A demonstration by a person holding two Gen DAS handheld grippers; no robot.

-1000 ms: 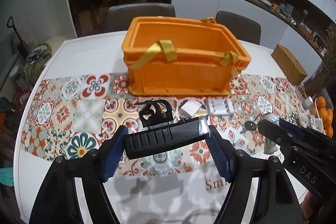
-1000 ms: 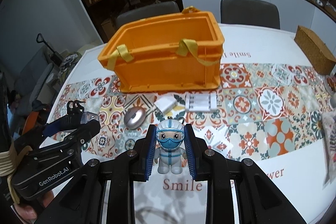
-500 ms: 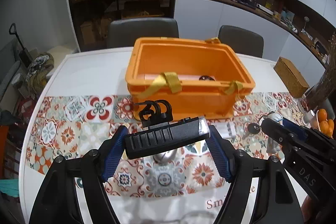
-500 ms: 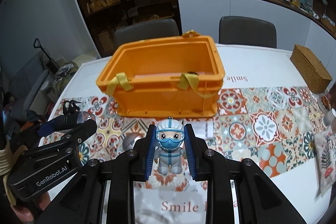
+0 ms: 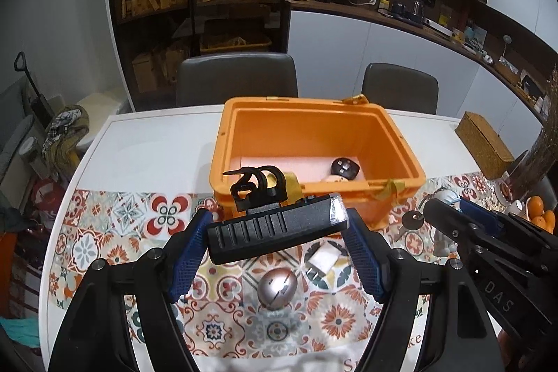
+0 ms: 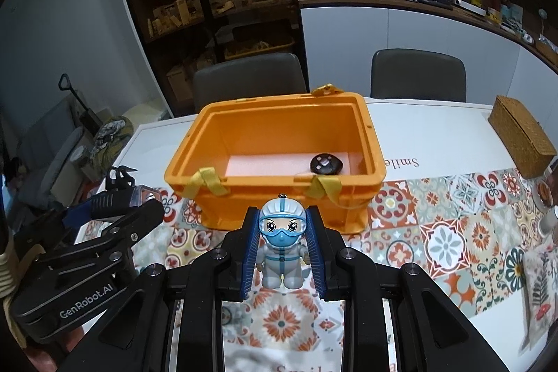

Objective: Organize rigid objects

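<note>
An orange crate (image 5: 401,149) (image 6: 369,135) with yellow straps stands on the table, a small black object (image 5: 344,167) (image 6: 326,163) lying inside. My left gripper (image 5: 279,243) is shut on a black bar-shaped device with a clip (image 5: 275,227), held above the table in front of the crate. My right gripper (image 6: 281,253) is shut on a small figurine in a blue mask and white suit (image 6: 281,250), also raised before the crate. A silver mouse (image 5: 277,289) and a white charger (image 5: 324,262) lie on the table below.
The table (image 6: 436,128) has a patterned tile runner (image 6: 446,239). A woven box (image 6: 521,135) stands at the right. Two grey chairs (image 6: 247,75) stand behind the table, with shelves beyond. Oranges (image 5: 538,218) lie at the far right.
Both grippers have risen with their objects, so the crate's inside now shows. The silver mouse and white charger have come into sight under the left gripper.
</note>
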